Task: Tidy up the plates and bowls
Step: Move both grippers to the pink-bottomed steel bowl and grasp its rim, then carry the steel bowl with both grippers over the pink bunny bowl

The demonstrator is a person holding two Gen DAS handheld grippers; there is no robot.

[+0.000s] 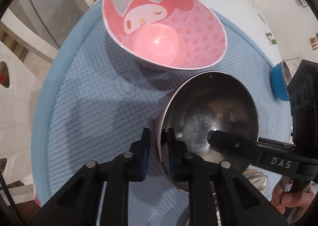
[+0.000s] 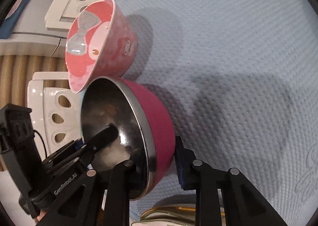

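A steel bowl (image 1: 208, 118) with a magenta outside (image 2: 157, 126) sits tilted on the blue quilted mat (image 1: 89, 96). My left gripper (image 1: 159, 138) is shut on its near-left rim, one pad inside and one outside. My right gripper (image 2: 161, 158) is shut on the opposite wall, with one finger (image 1: 220, 138) reaching into the bowl from the right. In the right wrist view, a finger (image 2: 105, 134) of the left gripper shows inside the bowl. A pink cartoon bowl (image 1: 163, 33) with a bow print stands just beyond, close to the steel bowl (image 2: 99, 47).
A blue bowl (image 1: 278, 84) sits at the mat's right edge. Gold-rimmed plates (image 2: 171, 216) lie at the near edge under the grippers. White perforated chairs (image 2: 59, 122) stand beside the table. A person's hand (image 1: 286, 196) holds the right gripper's handle.
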